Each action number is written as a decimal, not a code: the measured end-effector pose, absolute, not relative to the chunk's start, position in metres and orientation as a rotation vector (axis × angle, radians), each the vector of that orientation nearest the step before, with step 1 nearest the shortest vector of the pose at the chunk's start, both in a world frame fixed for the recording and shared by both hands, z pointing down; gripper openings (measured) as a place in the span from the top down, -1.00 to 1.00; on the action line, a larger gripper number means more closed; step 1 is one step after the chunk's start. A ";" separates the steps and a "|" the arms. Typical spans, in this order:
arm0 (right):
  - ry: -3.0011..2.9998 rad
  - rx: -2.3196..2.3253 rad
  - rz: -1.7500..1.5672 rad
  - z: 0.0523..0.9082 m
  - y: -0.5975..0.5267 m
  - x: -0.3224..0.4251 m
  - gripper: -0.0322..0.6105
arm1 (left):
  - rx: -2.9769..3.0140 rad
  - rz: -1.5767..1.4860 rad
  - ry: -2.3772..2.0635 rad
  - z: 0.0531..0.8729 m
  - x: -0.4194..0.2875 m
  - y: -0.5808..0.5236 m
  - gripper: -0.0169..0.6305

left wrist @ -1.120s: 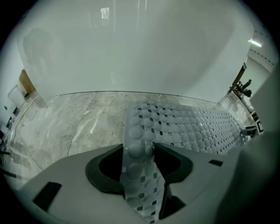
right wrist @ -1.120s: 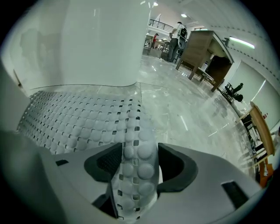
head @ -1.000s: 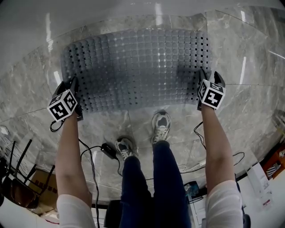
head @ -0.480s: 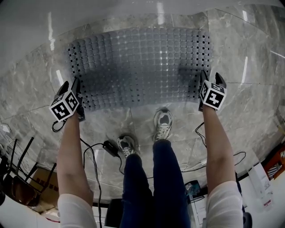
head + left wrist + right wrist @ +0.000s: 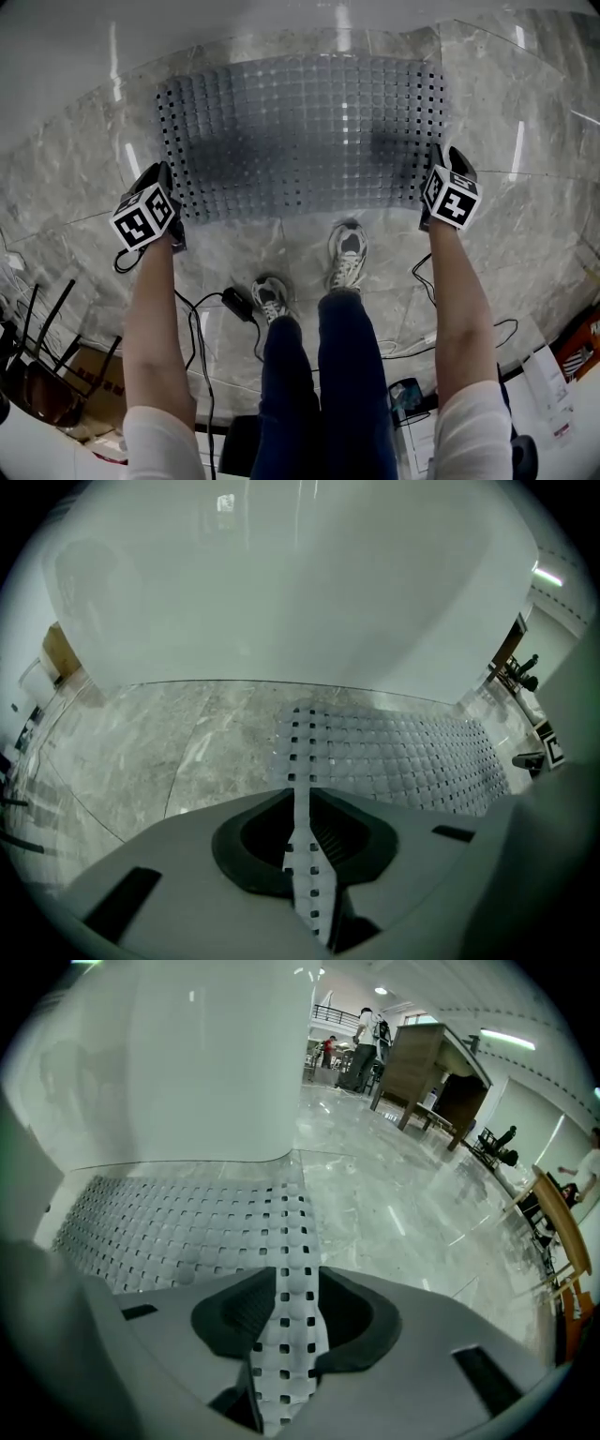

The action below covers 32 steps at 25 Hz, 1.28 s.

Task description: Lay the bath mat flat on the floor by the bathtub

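Shifted rightward, the bath mat (image 5: 300, 131) lies nearly flat. The left claw (image 5: 167, 187) and right claw (image 5: 442, 161) are closing on its corners, probably to square it against the bathtub (image 5: 187, 28).

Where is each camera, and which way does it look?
Head view: on the person's head, looking down at the grey perforated rubber bath mat; arms, legs, shoes show.
Left gripper view: on the left gripper, facing the white bathtub; closing jaws show, mat edge between.
Right gripper view: on the right gripper, facing bathtub and marble floor; closing jaws, mat between.
All share the mat.
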State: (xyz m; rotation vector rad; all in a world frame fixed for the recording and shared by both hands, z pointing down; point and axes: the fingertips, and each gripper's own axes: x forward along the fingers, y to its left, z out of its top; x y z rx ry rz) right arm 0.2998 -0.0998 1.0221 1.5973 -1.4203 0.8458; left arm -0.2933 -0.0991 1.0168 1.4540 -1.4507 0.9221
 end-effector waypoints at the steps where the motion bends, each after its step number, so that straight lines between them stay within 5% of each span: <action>1: -1.419 1.609 0.856 1.018 -0.100 0.300 0.46 | 1.461 0.894 -1.449 1.013 -0.290 -0.101 0.73; 4: -1.422 1.605 0.869 1.007 -0.100 0.297 0.70 | 1.481 0.829 -1.435 0.999 -0.281 -0.108 0.79; 8: -1.453 1.563 0.858 0.989 -0.100 0.290 0.79 | 1.513 0.764 -1.441 0.978 -0.270 -0.116 0.81; 32: -1.598 1.647 0.964 0.830 -0.089 0.233 0.81 | 1.672 0.621 -1.387 0.812 -0.233 -0.093 0.83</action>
